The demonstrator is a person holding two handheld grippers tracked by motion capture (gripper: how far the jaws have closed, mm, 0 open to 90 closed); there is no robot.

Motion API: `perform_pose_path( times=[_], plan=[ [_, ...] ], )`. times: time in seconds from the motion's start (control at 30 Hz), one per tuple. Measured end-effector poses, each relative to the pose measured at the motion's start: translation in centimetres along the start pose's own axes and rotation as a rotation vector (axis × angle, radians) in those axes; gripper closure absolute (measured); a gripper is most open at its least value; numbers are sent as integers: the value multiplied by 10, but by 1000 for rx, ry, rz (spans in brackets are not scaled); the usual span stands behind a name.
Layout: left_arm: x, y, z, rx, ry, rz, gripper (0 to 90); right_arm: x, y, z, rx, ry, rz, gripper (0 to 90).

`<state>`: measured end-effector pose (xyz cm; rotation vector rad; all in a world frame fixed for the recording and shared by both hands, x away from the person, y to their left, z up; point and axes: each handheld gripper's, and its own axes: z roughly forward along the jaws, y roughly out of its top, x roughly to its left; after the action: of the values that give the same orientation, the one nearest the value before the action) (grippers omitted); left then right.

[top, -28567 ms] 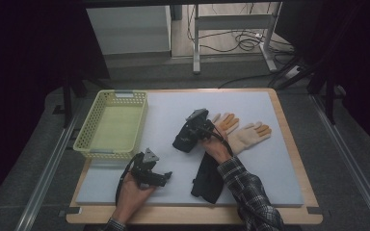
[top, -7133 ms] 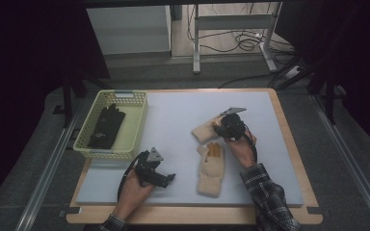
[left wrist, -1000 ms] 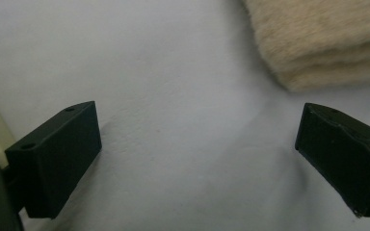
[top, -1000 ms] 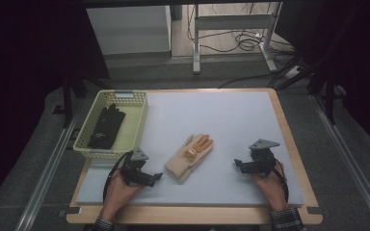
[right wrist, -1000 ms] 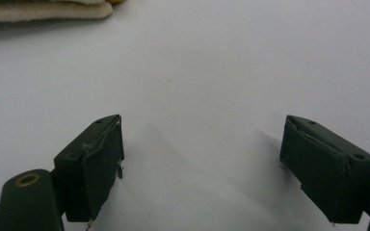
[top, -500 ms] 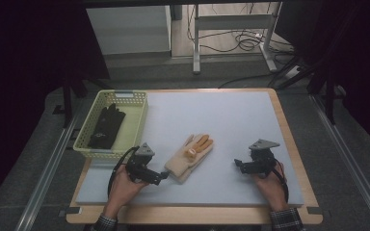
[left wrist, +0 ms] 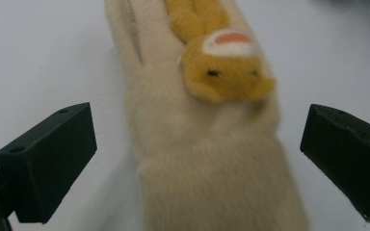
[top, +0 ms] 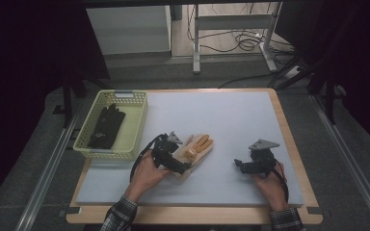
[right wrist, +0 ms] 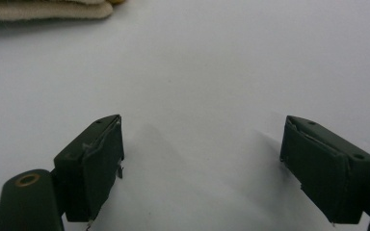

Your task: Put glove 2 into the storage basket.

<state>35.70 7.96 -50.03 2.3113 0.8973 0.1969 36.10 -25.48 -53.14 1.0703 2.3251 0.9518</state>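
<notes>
Dark surroundings frame a wooden tabletop (top: 289, 144) covered by a pale grey mat (top: 241, 120); beyond its far edge stand a white cabinet (top: 127, 31) and a metal stand (top: 231, 29) with cables on the floor. A yellow-green basket (top: 139, 126) sits on the left part of the mat and holds a black glove (top: 106, 126).

A cream glove (top: 196, 149) with orange fingertips and a small animal-face patch lies near the middle of the mat, just right of the basket and apart from it.

Step in hand: pickup of the cream glove. The left gripper (top: 173, 159) is at the cuff end of the glove. In the left gripper view its fingers (left wrist: 48, 161) are spread wide on either side of the glove (left wrist: 207, 144), one to each side of the cuff, with no contact visible. The right gripper (top: 250, 166) rests on bare mat well to the right, its fingers (right wrist: 96, 161) also spread and grasping nothing.

Next move, as judged: lower the left gripper until the fingers straddle the cuff, close them on the fabric, then lift and carry the glove toward the basket. The soft fabric will likely bunch, so a deep bite on the cuff is advisable. Clearance over the basket rim is required.
</notes>
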Motion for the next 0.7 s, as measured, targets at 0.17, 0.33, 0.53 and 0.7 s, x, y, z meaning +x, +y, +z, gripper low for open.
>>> perform_pose_path(
  times=[0.17, 0.33, 0.53, 0.7],
  plan=[
    [-1, 6, 24, 35, -17, 10, 0, 0, 0, 0, 0, 0, 0, 151],
    [-6, 6, 40, 71, -9, 23, 0, 0, 0, 0, 0, 1, 0, 151],
    [-18, 5, 45, 82, 12, 71, 0, 0, 0, 0, 1, 1, 2, 151],
    [-13, 7, 44, 81, 26, 40, 26, 0, 0, 0, 0, 0, 1, 151]
  ],
)
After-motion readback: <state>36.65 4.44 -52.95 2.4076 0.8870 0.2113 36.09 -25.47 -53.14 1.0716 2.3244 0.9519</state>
